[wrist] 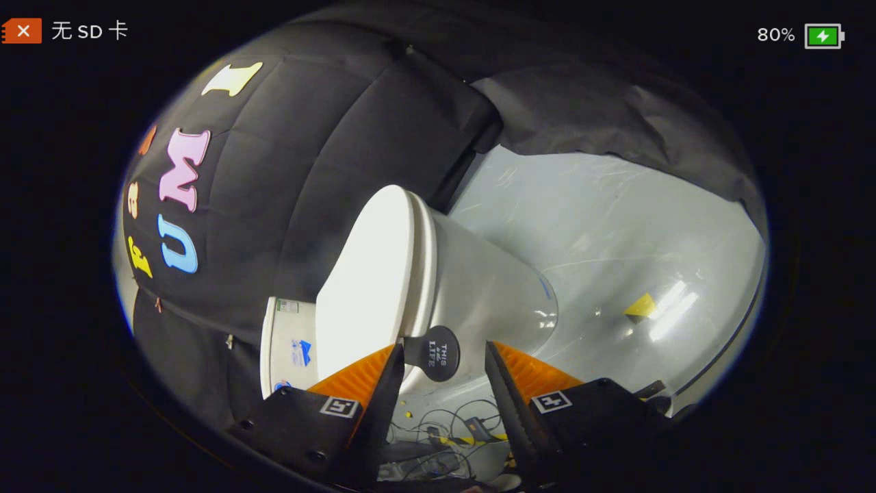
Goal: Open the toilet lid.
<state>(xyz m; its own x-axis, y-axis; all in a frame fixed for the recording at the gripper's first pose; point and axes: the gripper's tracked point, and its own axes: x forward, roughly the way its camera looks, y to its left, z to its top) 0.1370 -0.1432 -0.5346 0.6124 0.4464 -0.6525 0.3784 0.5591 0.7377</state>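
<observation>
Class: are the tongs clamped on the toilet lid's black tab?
No. The tongs stand open, the black tab lying between their fingers, untouched.
</observation>
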